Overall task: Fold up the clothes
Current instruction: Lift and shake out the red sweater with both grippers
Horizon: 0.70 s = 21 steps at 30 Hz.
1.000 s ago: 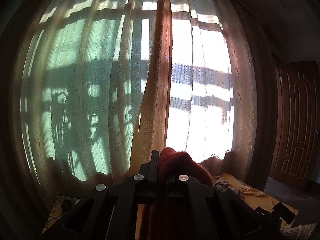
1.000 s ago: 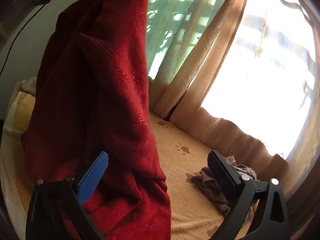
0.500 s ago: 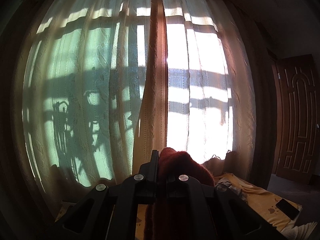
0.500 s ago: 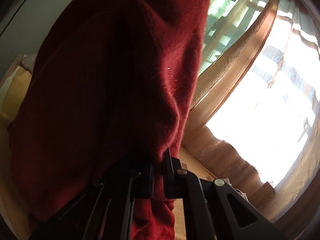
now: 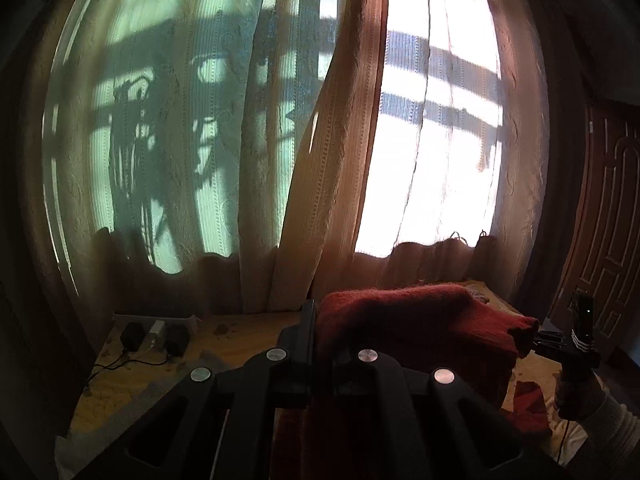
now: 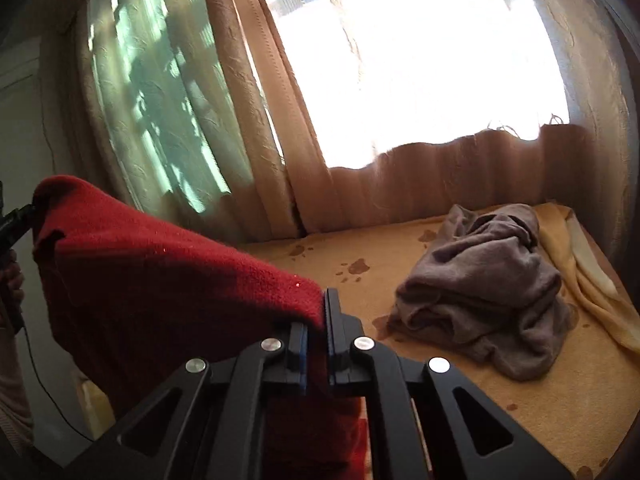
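Bed [image 6: 460, 420]: covered in a yellow-orange sheet, set against the curtained window [image 5: 420, 140]. No folded garment is visible on it in either view.

Red sweater [image 6: 160, 280]: off the bed, stretched in the air between the 2 tools, its upper edge taut from one to the other and the body hanging below. No fold has been made in it yet; judged as the spreading step before it is laid flat.

Grey garment [image 6: 480, 300]: lying in a crumpled heap on the sheet near the window, untouched. It appears to be still awaiting folding.

Right gripper [image 6: 316, 332]: jaws together, clamped on 1 end of the sweater's upper edge.

Left gripper [image 5: 316, 328]: jaws together, clamped on the opposite end of that edge.

Assessment: task at an early stage; 0 of 2 visible garments folded.
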Available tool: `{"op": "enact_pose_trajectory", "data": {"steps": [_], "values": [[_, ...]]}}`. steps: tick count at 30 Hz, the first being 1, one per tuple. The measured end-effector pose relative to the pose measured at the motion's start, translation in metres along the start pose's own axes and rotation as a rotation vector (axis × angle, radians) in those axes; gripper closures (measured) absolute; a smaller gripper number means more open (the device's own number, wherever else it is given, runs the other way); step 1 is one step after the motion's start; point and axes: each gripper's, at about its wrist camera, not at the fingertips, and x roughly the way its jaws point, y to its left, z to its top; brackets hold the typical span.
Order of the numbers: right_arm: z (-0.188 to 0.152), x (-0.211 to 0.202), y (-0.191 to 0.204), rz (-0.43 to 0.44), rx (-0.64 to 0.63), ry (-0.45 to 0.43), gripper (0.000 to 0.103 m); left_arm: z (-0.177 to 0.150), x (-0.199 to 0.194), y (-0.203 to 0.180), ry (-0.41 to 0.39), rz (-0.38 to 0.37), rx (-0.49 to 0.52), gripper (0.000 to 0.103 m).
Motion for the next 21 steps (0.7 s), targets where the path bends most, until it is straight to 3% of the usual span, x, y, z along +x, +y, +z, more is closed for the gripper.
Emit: {"op": "enact_pose_trajectory", "data": {"steps": [2, 3, 4, 6, 8, 10, 16, 21], "values": [[-0.016, 0.042, -0.009, -0.103, -0.052, 0.133, 0.092, -0.034, 0.059, 0.014, 0.155, 0.030, -0.050, 0.097], [-0.024, 0.050, -0.013, -0.099, -0.048, 0.166, 0.088, -0.050, 0.084, 0.019, 0.217, 0.047, -0.061, 0.097], [-0.032, 0.058, -0.017, -0.094, -0.045, 0.199, 0.077, -0.063, 0.100, 0.024, 0.257, 0.059, -0.067, 0.097], [-0.041, 0.068, -0.020, -0.089, -0.053, 0.238, 0.071, -0.086, 0.131, 0.032, 0.328, 0.075, -0.081, 0.097], [-0.042, 0.070, -0.018, -0.088, -0.079, 0.241, 0.059, -0.093, 0.143, 0.041, 0.345, 0.074, -0.104, 0.097], [-0.041, 0.060, -0.014, -0.092, -0.105, 0.211, 0.001, -0.093, 0.149, 0.050, 0.345, 0.077, -0.126, 0.097], [-0.028, 0.054, -0.002, -0.069, -0.185, 0.124, 0.000, -0.086, 0.164, 0.064, 0.353, 0.065, -0.150, 0.097], [-0.028, 0.080, 0.000, -0.042, -0.264, 0.225, 0.002, -0.083, 0.176, 0.066, 0.359, 0.058, -0.155, 0.097]]}}
